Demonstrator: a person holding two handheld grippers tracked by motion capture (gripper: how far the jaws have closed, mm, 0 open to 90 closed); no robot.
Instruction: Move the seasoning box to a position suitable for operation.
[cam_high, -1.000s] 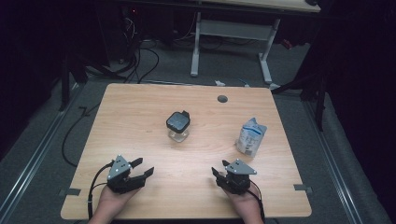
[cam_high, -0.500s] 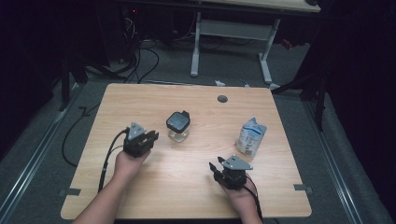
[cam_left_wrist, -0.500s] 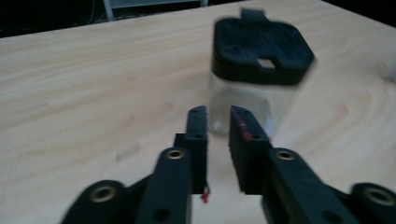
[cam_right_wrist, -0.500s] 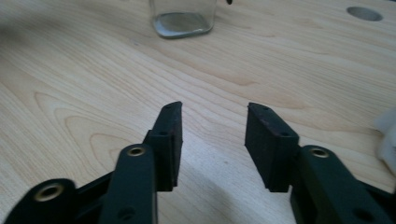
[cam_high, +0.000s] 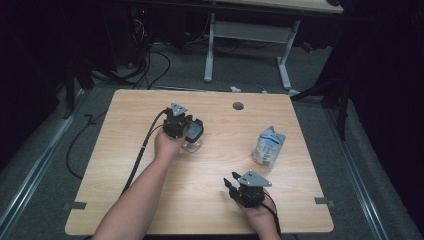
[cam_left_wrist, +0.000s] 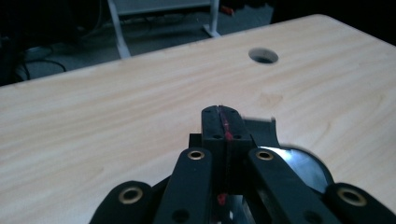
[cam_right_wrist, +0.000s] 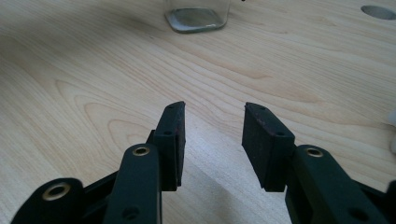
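my left gripper (cam_high: 186, 129), jaws pressed together, sits at the black-lidded clear glass jar (cam_high: 193, 137); right gripper (cam_high: 239, 184) wide, idle. next: grip lid.

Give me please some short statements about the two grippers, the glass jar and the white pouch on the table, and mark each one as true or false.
1. The left gripper is at the glass jar, above its dark lid. True.
2. The jaws of the left gripper stand wide apart. False: in the left gripper view they are pressed together.
3. The right gripper has its jaws open with nothing between them. True.
4. The white pouch lies between the jaws of the right gripper. False: it stands apart on the table, beyond that gripper.
5. The table has a round hole near its far edge. True.
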